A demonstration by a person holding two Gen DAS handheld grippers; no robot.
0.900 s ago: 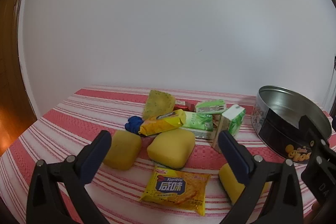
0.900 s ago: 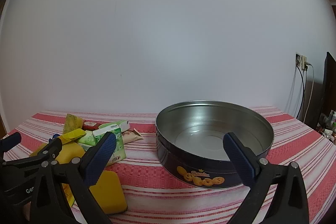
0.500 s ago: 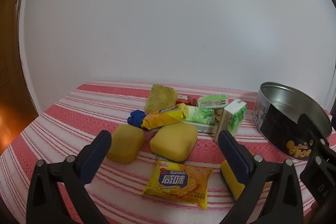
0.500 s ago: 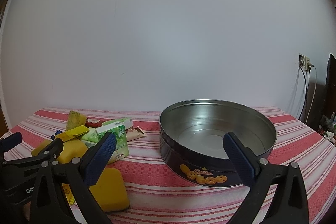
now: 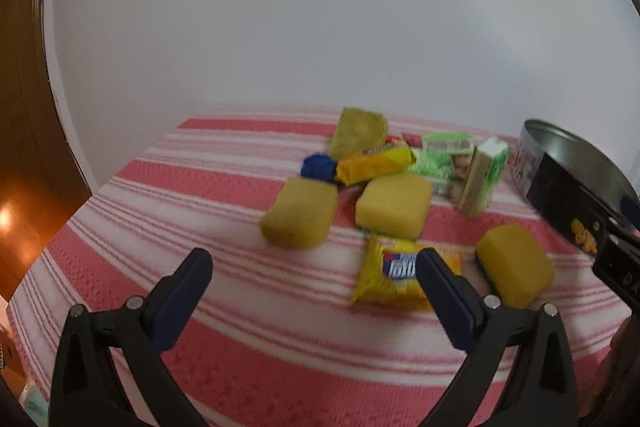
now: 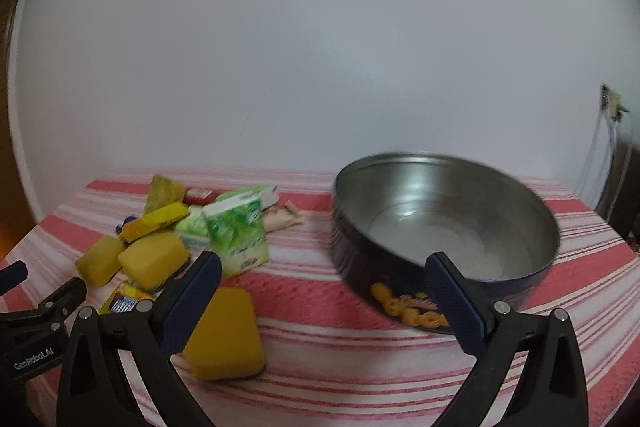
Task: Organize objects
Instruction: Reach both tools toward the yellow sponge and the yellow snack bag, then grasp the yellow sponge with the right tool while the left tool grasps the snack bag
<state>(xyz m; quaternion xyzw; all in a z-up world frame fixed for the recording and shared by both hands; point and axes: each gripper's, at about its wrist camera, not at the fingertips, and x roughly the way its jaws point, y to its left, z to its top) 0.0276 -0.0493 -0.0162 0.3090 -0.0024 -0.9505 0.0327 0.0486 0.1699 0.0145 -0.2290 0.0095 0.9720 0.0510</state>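
1. Nearest are the two tools: the left hand-held gripper [image 5: 314,271] hangs over the striped desk [image 5: 168,187] with its jaws spread wide and nothing between them; the right hand-held gripper [image 6: 322,277] is equally wide and empty, with the tin's near wall showing between its fingers.
2. Just past the left gripper's fingers lies a yellow snack packet [image 5: 400,277], flat on the cloth; beside it to the right sits a yellow sponge [image 5: 516,269], the same one that shows low by the right gripper's left finger [image 6: 226,335].
3. Farther on, two more sponges – one left [image 5: 300,213], one centre [image 5: 394,205] – sit side by side with a small gap.
4. Behind them is a loose heap: a blue ball [image 5: 318,166], a yellow bar [image 5: 374,165] lying across it, green tissue packs [image 5: 440,153], one upright pack [image 5: 482,183], a flat sponge [image 5: 358,133] propped at the back, something red [image 6: 198,194] too small to name.
5. Well to the right stands the open tin [image 6: 444,223], empty – probably the place meant for the scattered things; that would explain why it is kept apart from the heap with its mouth up.
6. My reading: no item is grasped yet; the open jaws suggest a first pick, likeliest the near packet or sponge.
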